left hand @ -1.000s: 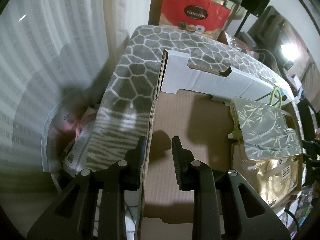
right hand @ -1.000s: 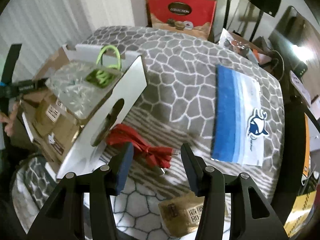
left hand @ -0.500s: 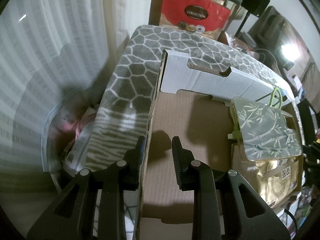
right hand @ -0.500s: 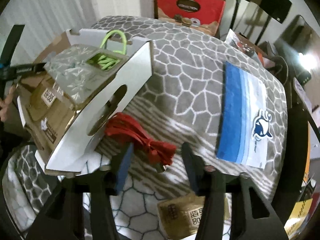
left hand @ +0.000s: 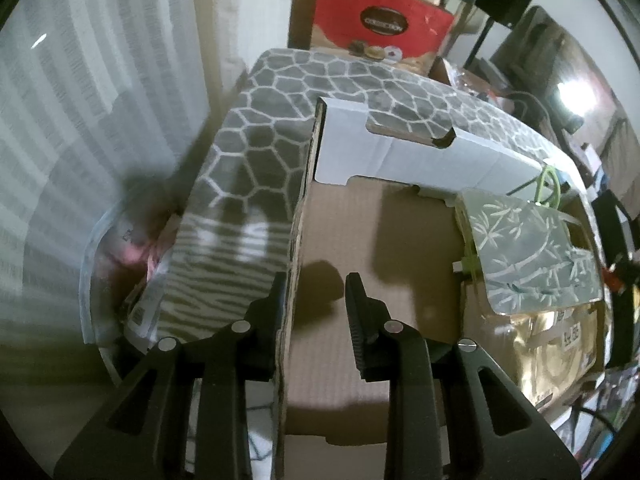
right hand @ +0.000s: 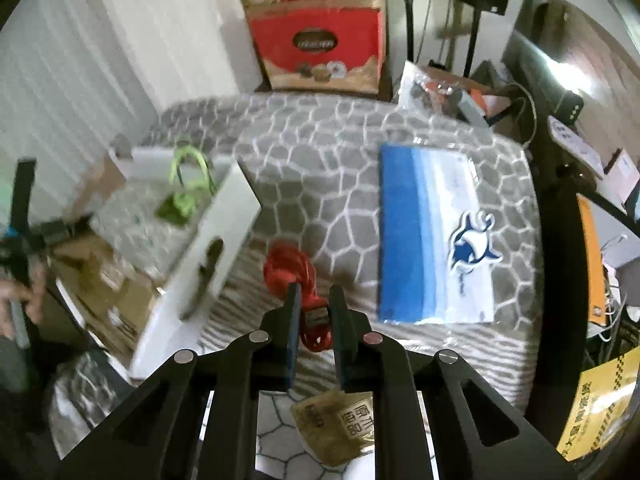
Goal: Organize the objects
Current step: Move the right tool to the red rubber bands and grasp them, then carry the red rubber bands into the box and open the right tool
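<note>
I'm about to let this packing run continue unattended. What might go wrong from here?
1. The right gripper has just closed on the red cable bundle; most of the coil hangs ahead of the pads, so loops may slip or snag the box flap.
2. The left gripper pinches only the cardboard box wall; a tug could shift it.

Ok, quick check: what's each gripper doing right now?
Left gripper: shut on the cardboard box wall.
Right gripper: jaws just closed, shut on the red cable bundle.
</note>
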Motion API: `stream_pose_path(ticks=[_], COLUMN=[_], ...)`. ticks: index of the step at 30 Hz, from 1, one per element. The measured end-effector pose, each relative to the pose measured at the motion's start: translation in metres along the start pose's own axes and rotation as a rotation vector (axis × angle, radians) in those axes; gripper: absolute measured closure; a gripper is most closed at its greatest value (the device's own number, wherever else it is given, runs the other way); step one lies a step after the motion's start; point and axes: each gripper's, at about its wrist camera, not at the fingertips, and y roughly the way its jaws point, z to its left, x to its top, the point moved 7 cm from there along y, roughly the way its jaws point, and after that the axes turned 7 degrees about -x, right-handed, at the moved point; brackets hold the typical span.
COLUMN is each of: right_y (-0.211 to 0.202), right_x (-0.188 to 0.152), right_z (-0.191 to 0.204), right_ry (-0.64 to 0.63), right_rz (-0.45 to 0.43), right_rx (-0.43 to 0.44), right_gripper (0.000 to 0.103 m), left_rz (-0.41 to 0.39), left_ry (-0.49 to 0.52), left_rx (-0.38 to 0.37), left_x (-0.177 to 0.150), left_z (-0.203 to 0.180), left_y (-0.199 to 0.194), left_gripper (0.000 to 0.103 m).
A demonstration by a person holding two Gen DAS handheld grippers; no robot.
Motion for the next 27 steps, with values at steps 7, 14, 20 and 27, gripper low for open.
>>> stream_pose_path(ticks=[7,14,20,27], right_y=[-0.033,-0.060,-0.066,-0.025], right_x=[0.025,0.057,0.083,0.104], right_z=[0.007,0.025,0.077,0.156], right_ry=[0.018,0.007,-0.075,-0.143], right_rz=[-0.071,-0.124,-0.151,-0.107], right_rx=[-0.002,0.021,0.078,0.171], right_gripper=[0.090,0.090,0.090,0.090], left_rz=[0.011,0.015,0.020,0.020], left_ry=[0.039,0.051,0.055,0.040], left_rx=[-0.007,-0.025,-0.046,-0.068], left_x=[-0.003,-0.004,-0.005,-0.004], left_z=[-0.021,-0.034,-0.041,-0.040], left_y=[0.004,0.005,0.005,0.004], left_gripper=[0.078,0.078,0.078,0.078])
